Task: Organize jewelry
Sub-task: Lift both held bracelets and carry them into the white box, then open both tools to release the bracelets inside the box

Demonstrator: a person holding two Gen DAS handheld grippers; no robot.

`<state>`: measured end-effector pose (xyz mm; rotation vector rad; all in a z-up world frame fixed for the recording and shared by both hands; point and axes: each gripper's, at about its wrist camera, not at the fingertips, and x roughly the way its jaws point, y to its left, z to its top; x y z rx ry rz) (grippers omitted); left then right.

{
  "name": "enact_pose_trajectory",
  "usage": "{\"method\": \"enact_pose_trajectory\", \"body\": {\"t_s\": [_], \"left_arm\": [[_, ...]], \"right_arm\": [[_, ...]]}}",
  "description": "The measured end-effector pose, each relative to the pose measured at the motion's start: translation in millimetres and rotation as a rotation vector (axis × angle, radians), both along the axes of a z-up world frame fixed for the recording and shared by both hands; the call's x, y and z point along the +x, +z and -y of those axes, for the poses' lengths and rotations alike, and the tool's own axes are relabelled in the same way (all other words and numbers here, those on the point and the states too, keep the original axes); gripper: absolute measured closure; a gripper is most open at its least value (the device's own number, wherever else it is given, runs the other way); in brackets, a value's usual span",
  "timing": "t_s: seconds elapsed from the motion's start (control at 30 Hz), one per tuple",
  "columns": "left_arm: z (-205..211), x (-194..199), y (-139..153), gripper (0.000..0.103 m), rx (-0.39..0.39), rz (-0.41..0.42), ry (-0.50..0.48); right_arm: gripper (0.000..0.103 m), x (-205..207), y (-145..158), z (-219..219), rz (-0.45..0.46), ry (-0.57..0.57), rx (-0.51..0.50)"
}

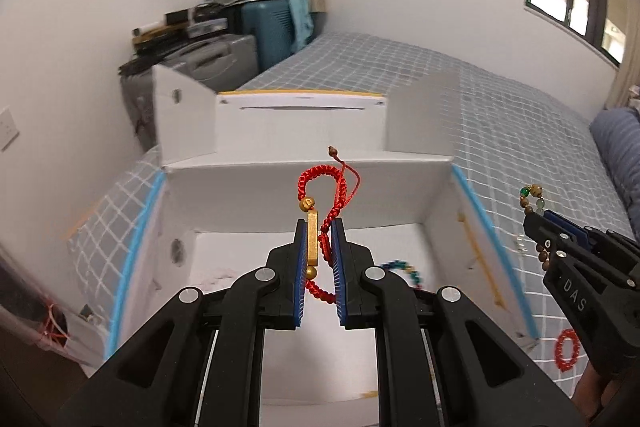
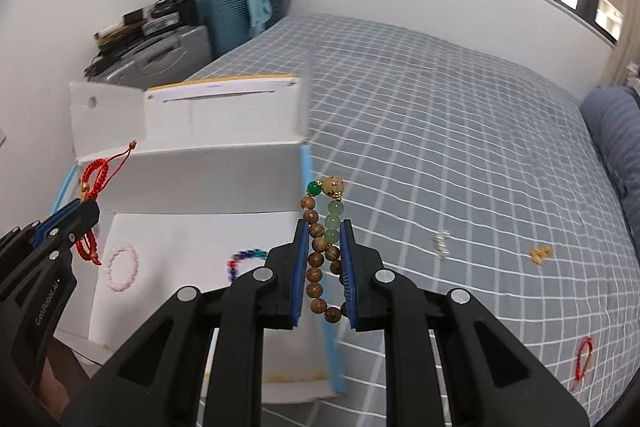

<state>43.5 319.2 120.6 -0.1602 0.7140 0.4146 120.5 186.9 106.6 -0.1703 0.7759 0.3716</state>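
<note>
L gripper (image 1: pixel 319 239) clamps red cord bracelet (image 1: pixel 326 183), already above white box (image 1: pixel 440 195) w/ loop upright. R gripper (image 2: pixel 324 243) pinches wooden bead bracelet (image 2: pixel 316 259), box to its left, so L is nearer

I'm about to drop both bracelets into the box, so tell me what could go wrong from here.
1. The red cord bracelet is pinched by a small part in the left tongs; its loose loop could snag on the pads at release.
2. The wooden bead bracelet in the right tongs hangs near the white box edge and may land on the bed.
</note>
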Motion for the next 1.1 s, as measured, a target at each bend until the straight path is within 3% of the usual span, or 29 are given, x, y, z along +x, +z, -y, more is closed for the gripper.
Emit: {"method": "enact_pose_trajectory", "body": {"t_s": [0.43, 0.93, 1.1], "left_arm": [[-57, -15, -21, 0.092, -0.025, -0.06, 0.069], [-67, 1, -47, 0.088, -0.039, -0.137, 0.087], [-71, 3, -51, 0.083, -0.039, -0.156, 0.105]], "right_arm": [[0.088, -4, -28, -72, -0.044, 0.085, 0.0], [0.088, 3, -60, -83, -0.134, 0.08, -0.015], [0.077, 3, -63, -83, -0.155, 0.079, -0.019]]}}
